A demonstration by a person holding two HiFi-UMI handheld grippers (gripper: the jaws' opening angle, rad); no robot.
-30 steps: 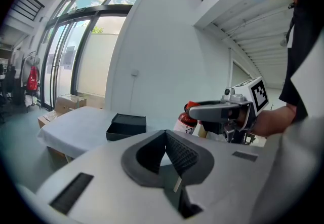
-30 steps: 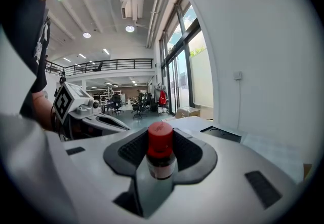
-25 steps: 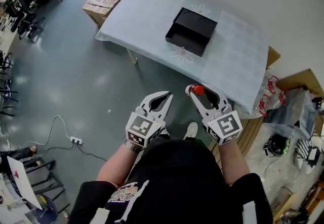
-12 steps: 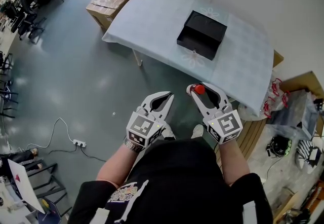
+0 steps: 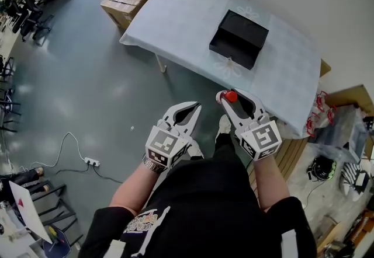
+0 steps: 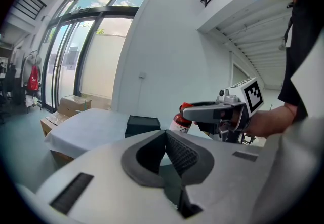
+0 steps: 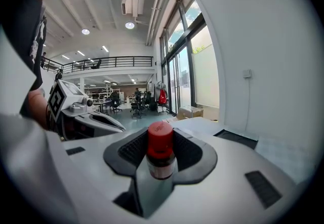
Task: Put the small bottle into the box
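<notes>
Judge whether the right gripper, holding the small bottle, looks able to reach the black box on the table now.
Probably yes, with a forward reach. The right gripper, shut on the small bottle, faces the open-topped black box on the table; nothing stands between them.

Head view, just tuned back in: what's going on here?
A person stands short of the table, a claw in each hand. The right claw is shut on the small bottle with the red cap; the left claw is shut and empty. The black box sits open on the table, bottle not yet inside.
</notes>
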